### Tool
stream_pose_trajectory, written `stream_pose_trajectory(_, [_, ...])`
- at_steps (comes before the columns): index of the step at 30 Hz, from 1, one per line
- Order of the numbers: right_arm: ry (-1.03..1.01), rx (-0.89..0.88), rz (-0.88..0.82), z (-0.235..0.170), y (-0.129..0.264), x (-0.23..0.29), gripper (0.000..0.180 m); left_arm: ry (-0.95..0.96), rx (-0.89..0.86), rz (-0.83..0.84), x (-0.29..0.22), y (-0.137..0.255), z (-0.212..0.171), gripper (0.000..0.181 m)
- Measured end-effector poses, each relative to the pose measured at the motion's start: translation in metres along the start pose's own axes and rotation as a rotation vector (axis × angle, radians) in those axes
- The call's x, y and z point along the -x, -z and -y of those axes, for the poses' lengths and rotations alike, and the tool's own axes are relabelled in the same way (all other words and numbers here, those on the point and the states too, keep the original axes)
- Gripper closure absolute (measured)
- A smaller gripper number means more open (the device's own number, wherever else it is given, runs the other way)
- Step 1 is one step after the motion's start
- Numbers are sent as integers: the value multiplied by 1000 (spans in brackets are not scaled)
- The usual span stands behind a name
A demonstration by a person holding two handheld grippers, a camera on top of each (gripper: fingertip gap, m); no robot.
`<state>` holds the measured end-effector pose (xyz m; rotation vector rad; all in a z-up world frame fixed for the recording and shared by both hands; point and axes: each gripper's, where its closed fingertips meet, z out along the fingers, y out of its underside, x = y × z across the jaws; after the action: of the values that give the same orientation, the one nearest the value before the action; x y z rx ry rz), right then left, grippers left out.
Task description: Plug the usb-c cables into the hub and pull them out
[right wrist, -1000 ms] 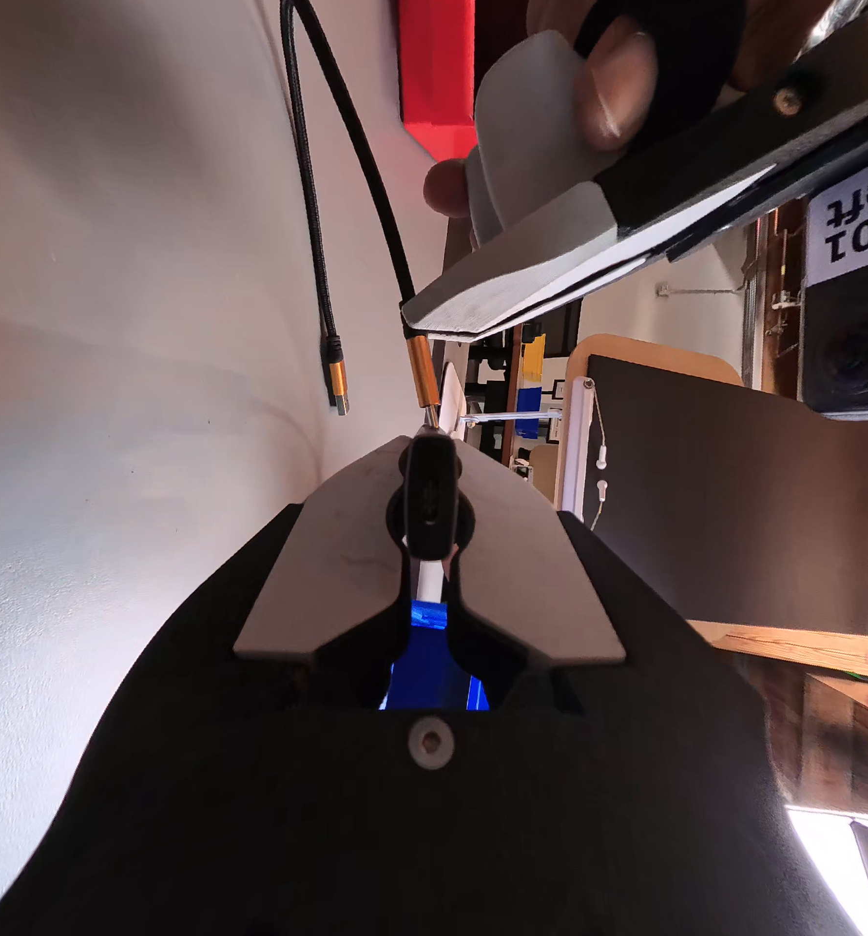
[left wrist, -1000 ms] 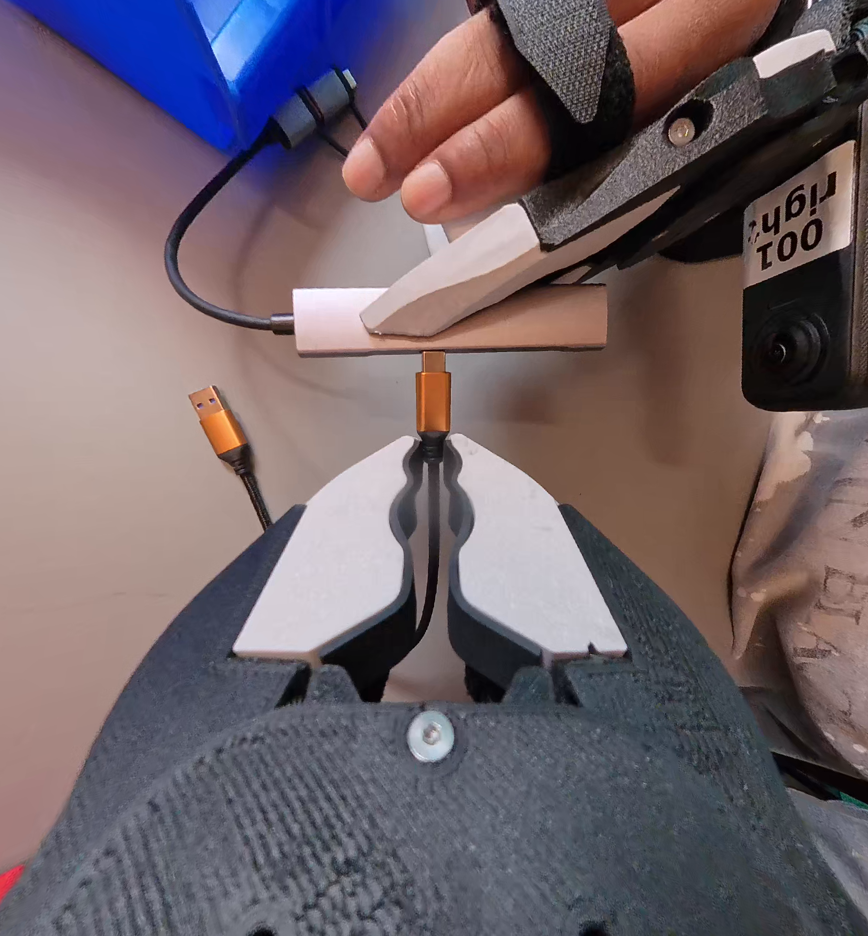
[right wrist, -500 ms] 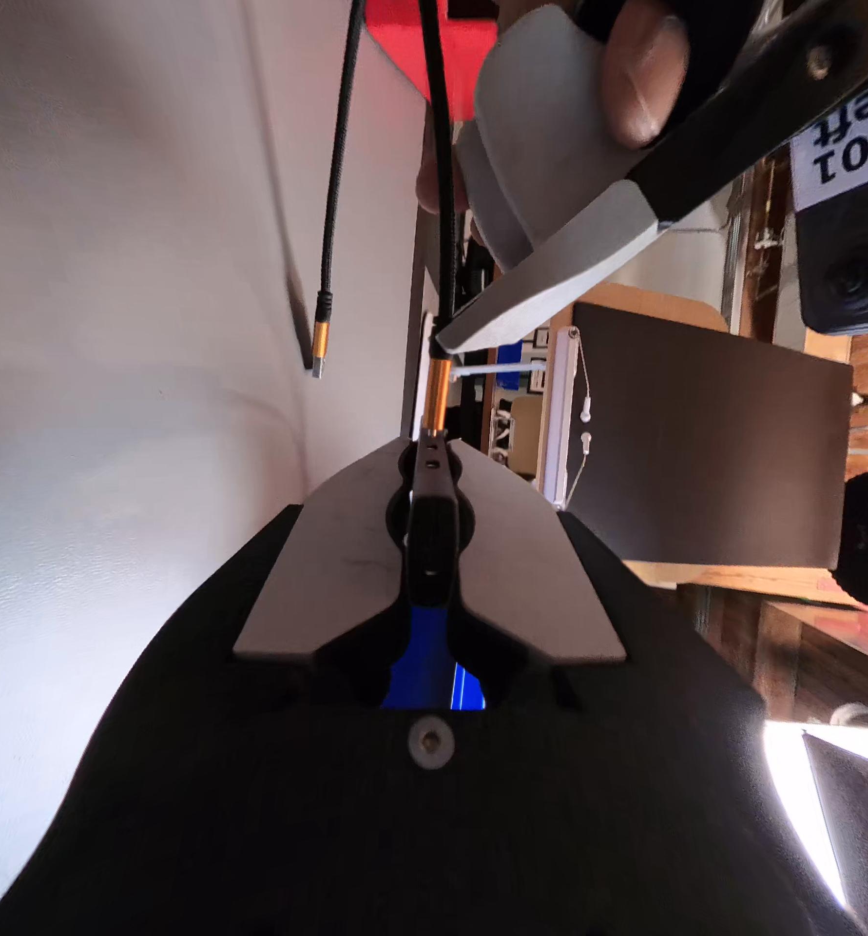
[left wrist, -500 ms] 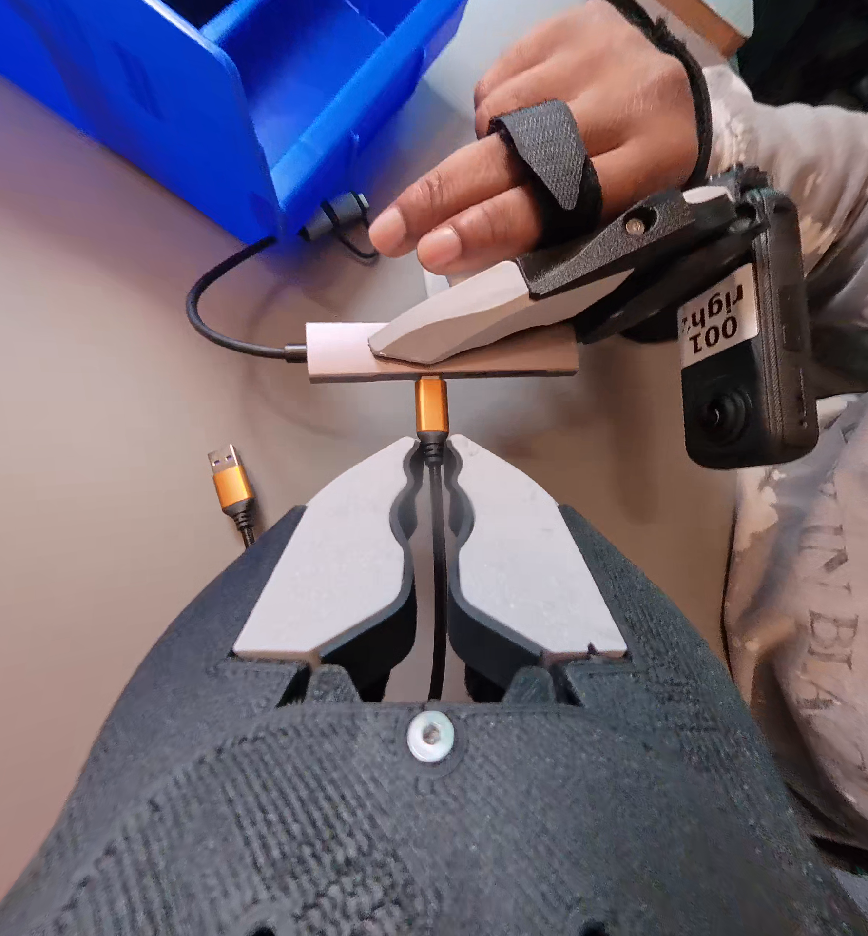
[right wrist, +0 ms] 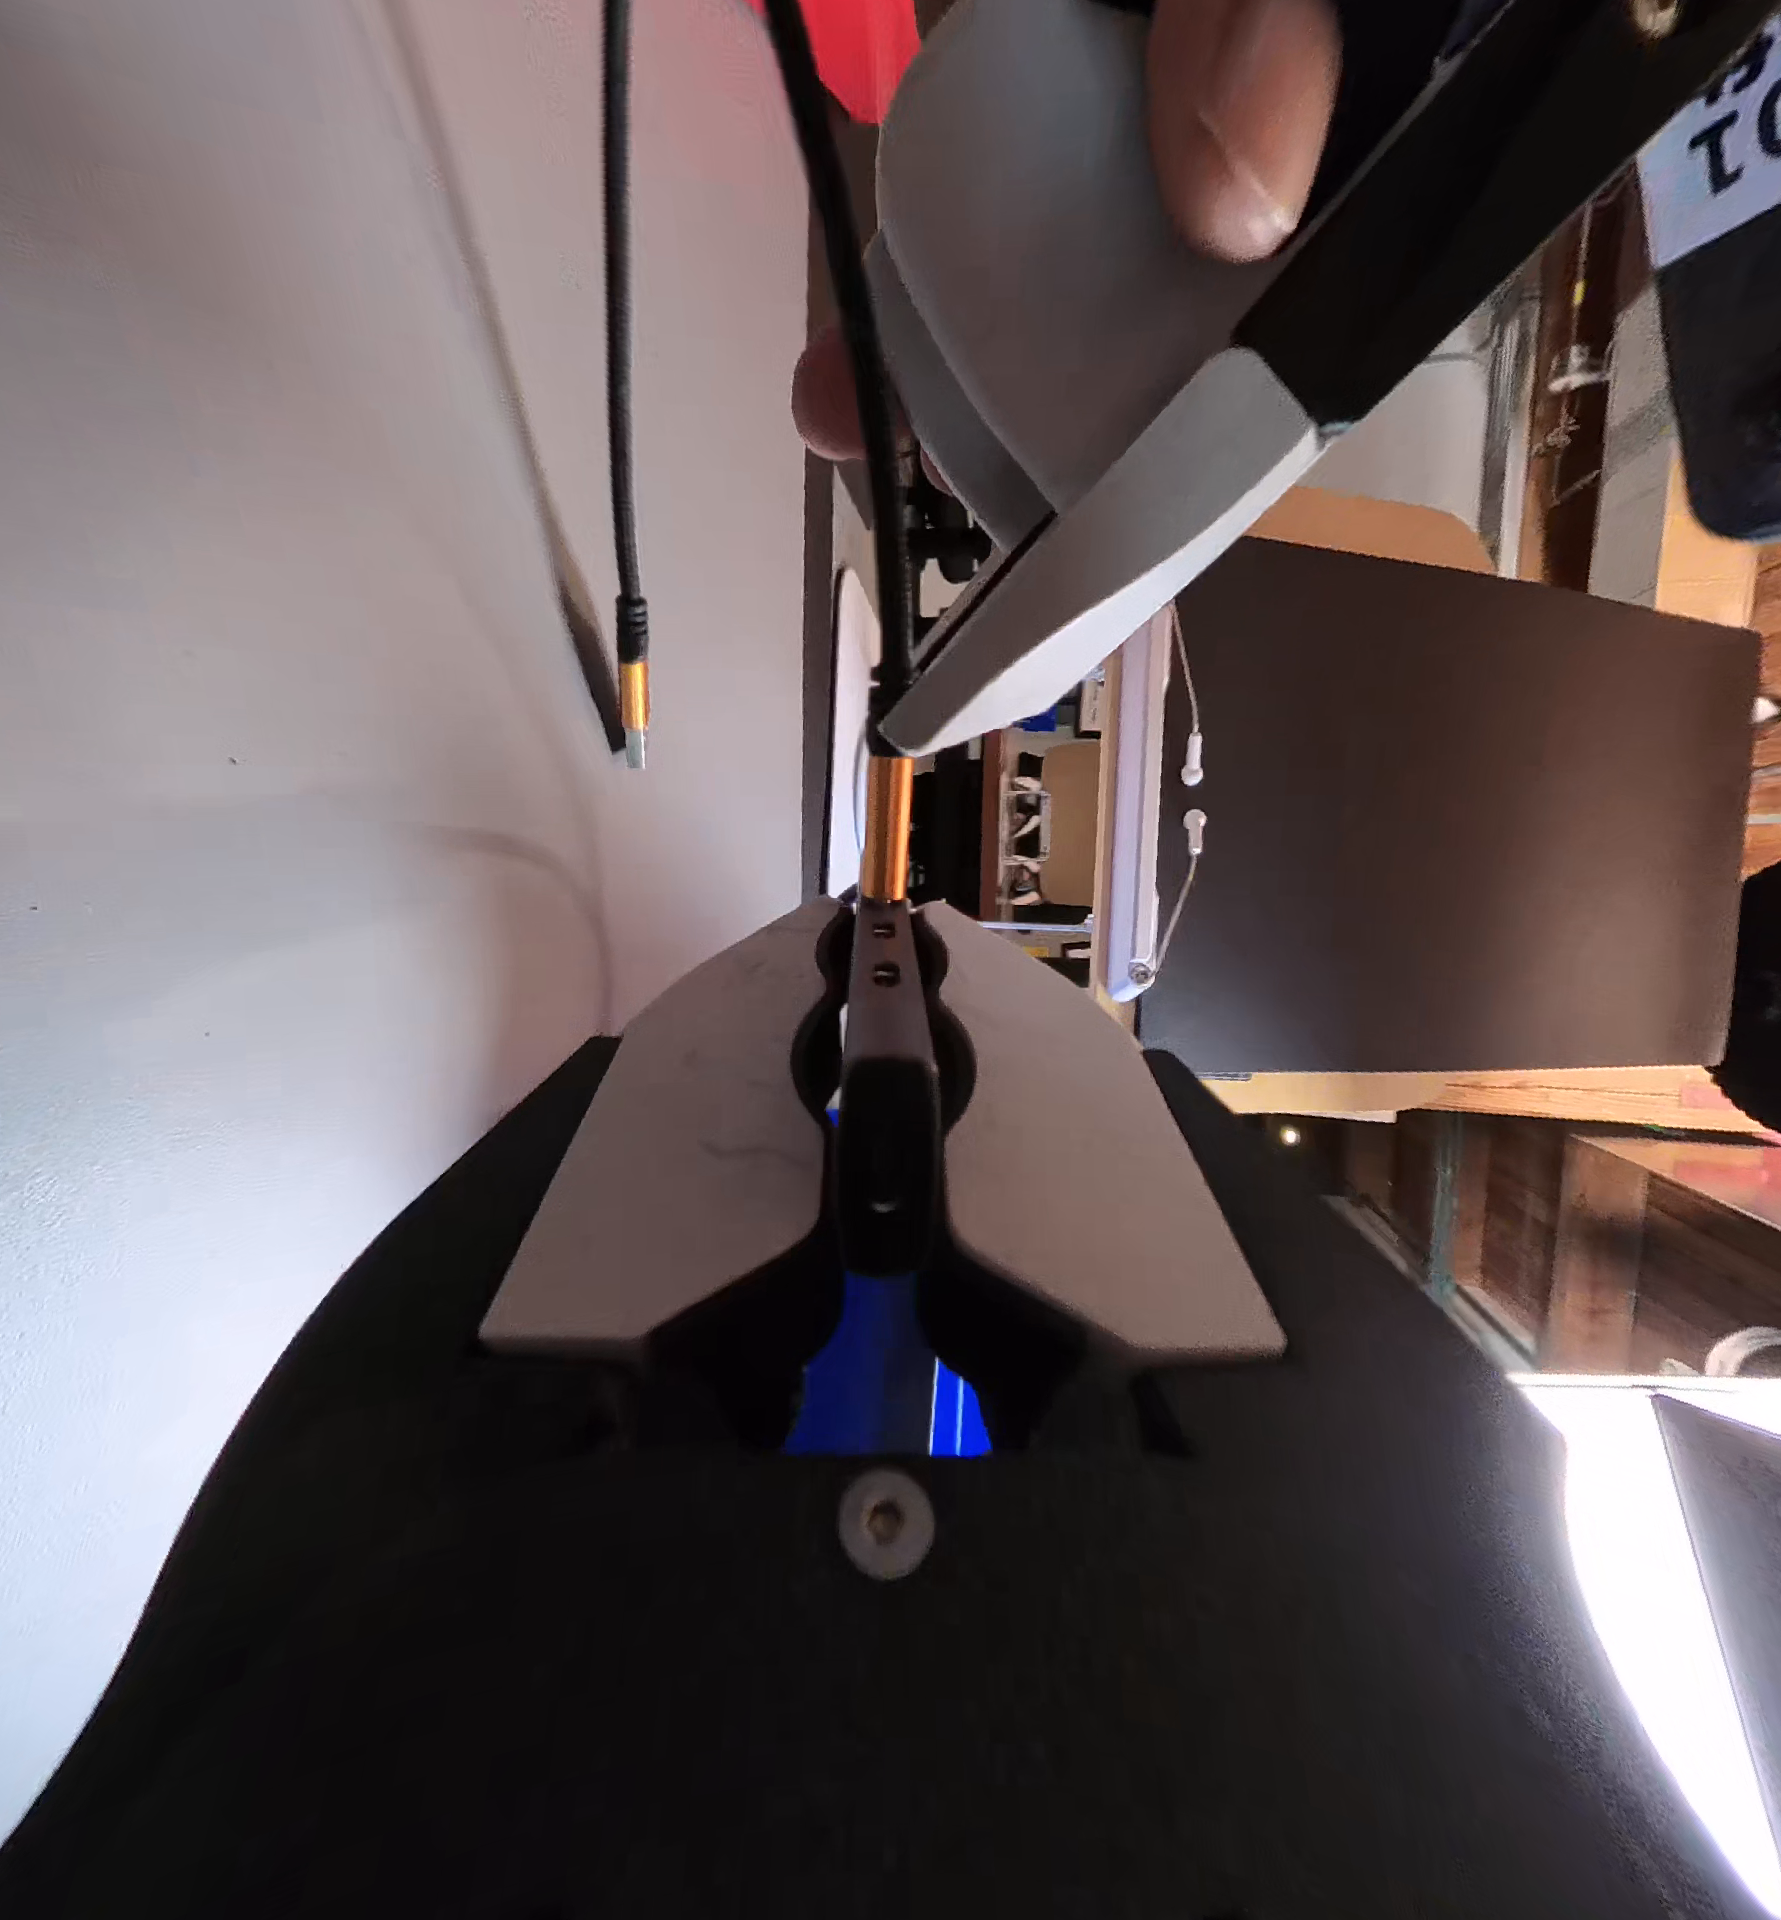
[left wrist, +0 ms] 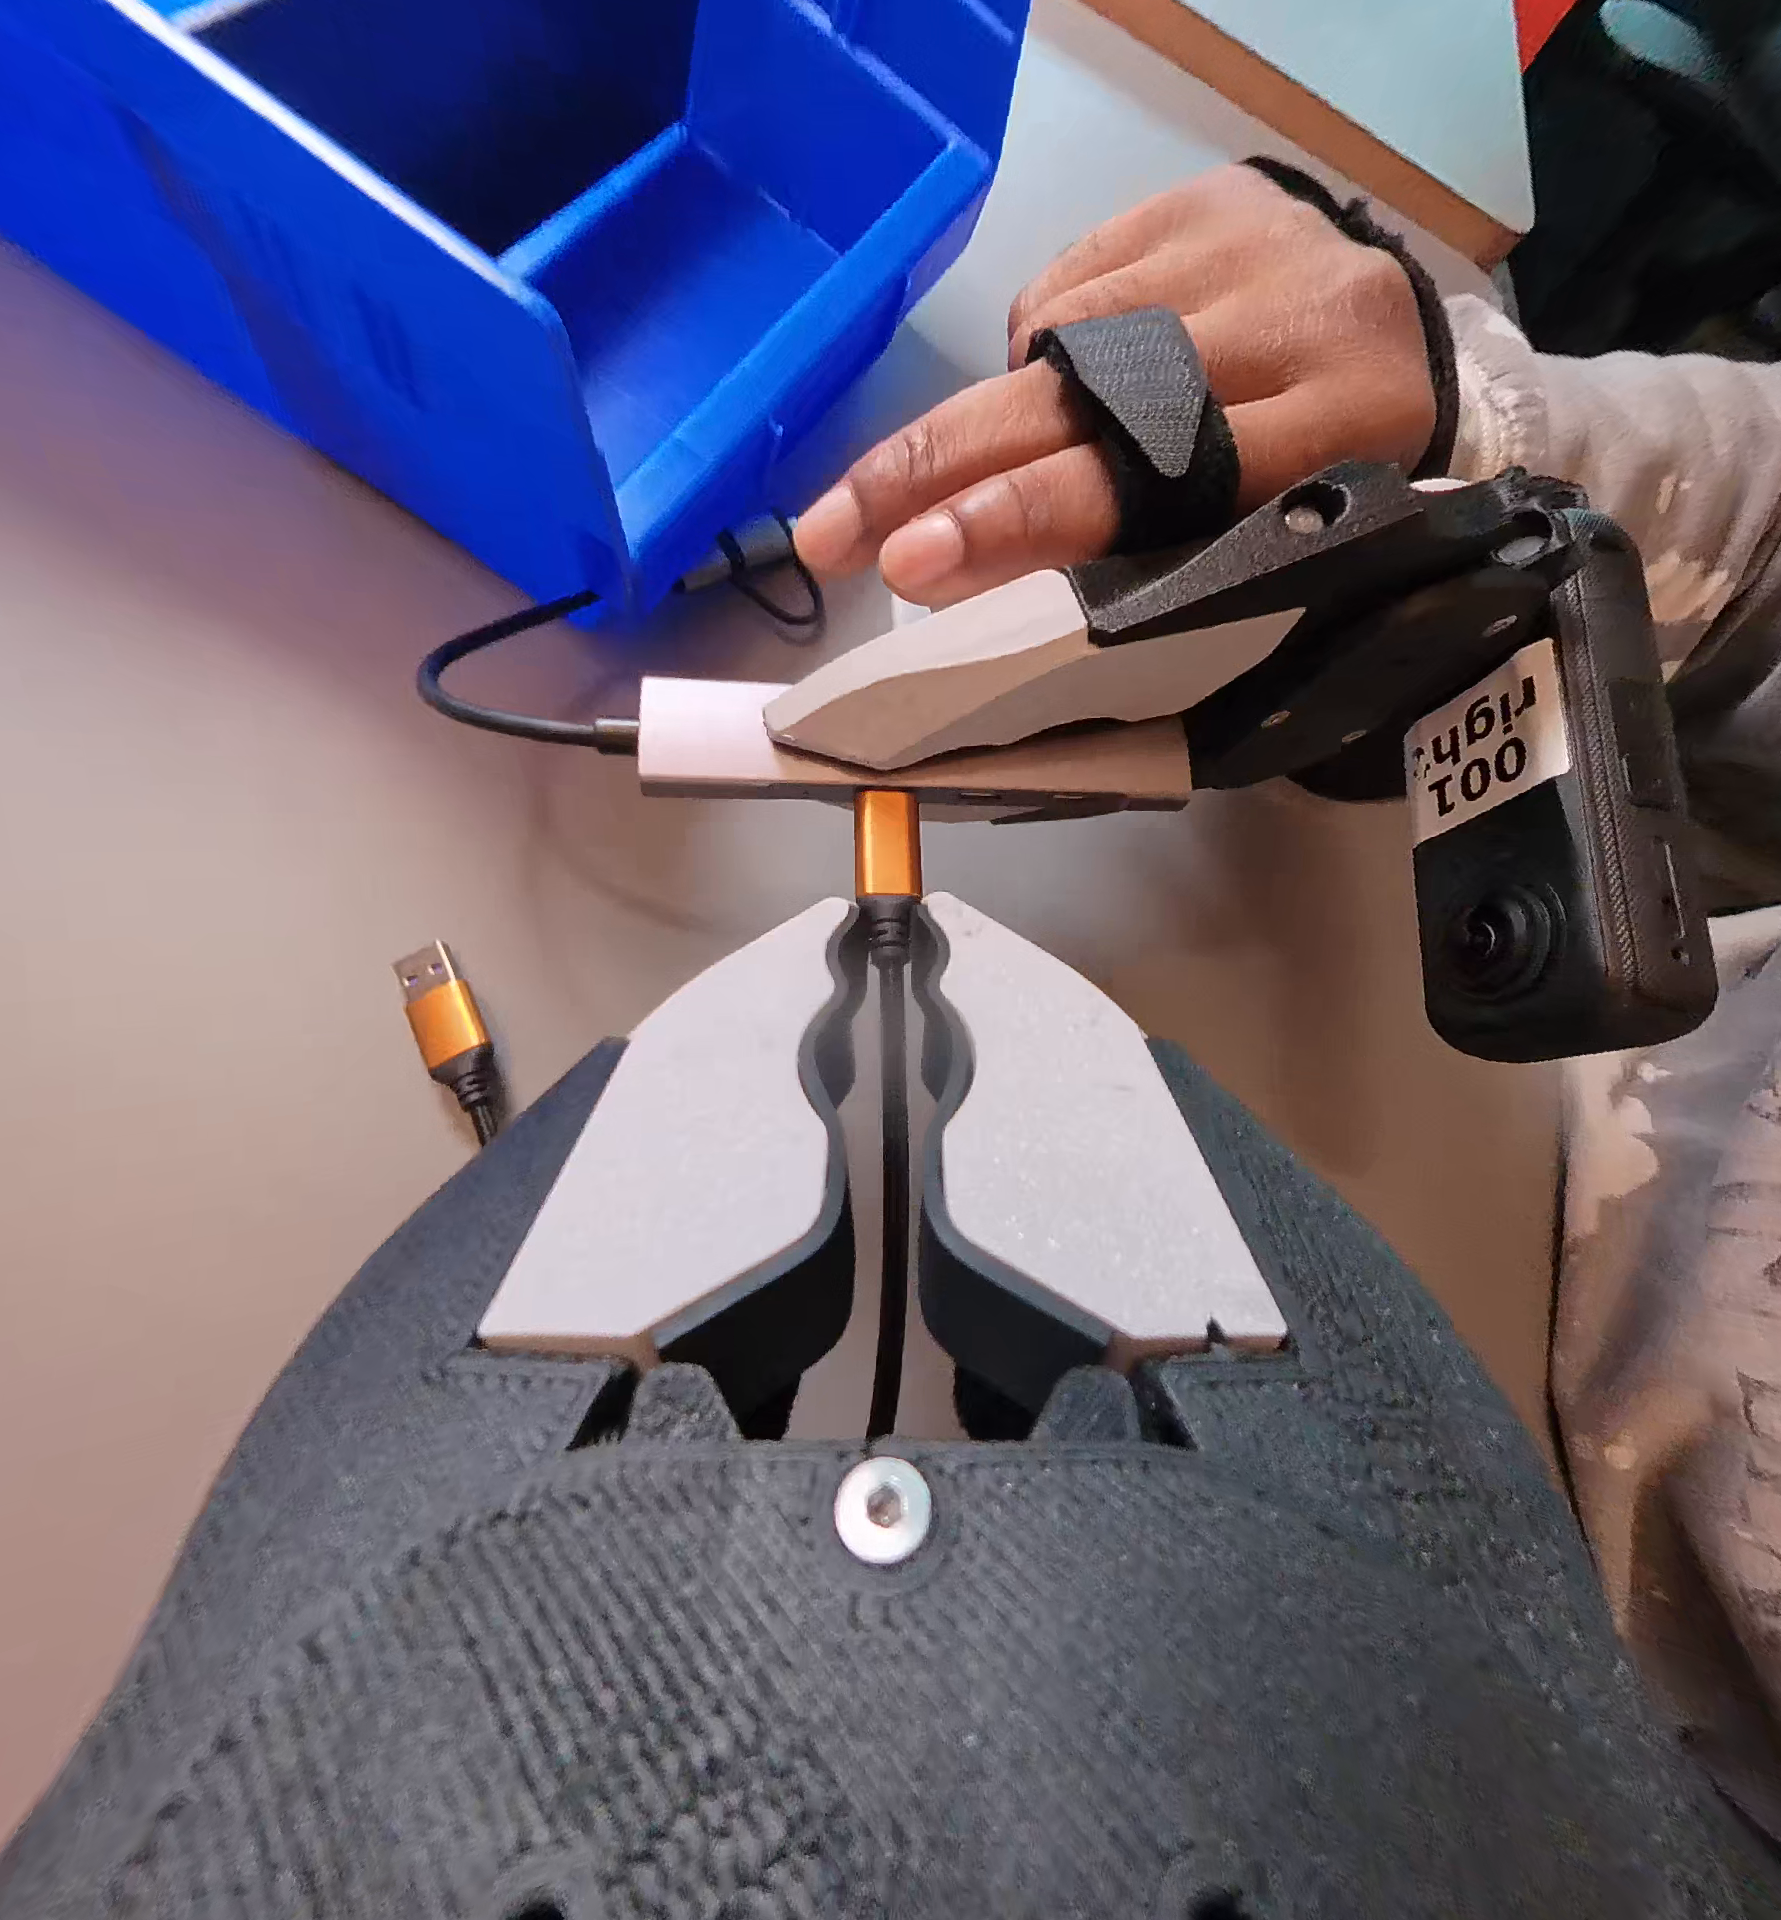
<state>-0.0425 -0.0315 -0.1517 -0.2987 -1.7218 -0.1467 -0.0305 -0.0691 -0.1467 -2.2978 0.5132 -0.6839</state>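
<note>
Orange metal marks the plug point(left wrist: 887, 858) of the usb-c cable point(left wrist: 888, 1226), and its front end sits seated in the side of the grey hub point(left wrist: 720, 740), with no bare tip visible between the two. The left tool point(left wrist: 888, 914) has its two pale fingers point(left wrist: 699, 1132) pinched narrow on the black cable just behind the plug, at the strain relief, and the cord runs back between them toward the camera. The right tool point(right wrist: 886, 920) is clamped on the hub, gripping it flat from above and below; in the right wrist view the hub point(right wrist: 884, 1101) shows edge-on between its fingers with the plug point(right wrist: 886, 826) standing out of its far end. A thin black lead point(left wrist: 512, 707) leaves the hub's other end and curves toward a blue bin point(left wrist: 512, 260) standing on the surface point(left wrist: 138, 831). A second orange connector point(left wrist: 444, 1013), a flat wider type, lies loose on the surface just left of the left tool. The hub is raised just above the surface.
</note>
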Motion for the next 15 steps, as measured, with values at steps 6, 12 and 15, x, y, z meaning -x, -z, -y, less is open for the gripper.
stream_pose_trajectory(6, [-117,-49,11,2,3,-8,170,4,-73,-39,-5,8,11,172])
stream_pose_trajectory(12, [-235,-241,41,19,19,-17,170,38,-93,-183,-21,21,9,172])
stream_pose_trajectory(15, [-314,-336,81,30,29,-21,170,48,-98,-253,-27,26,7,173])
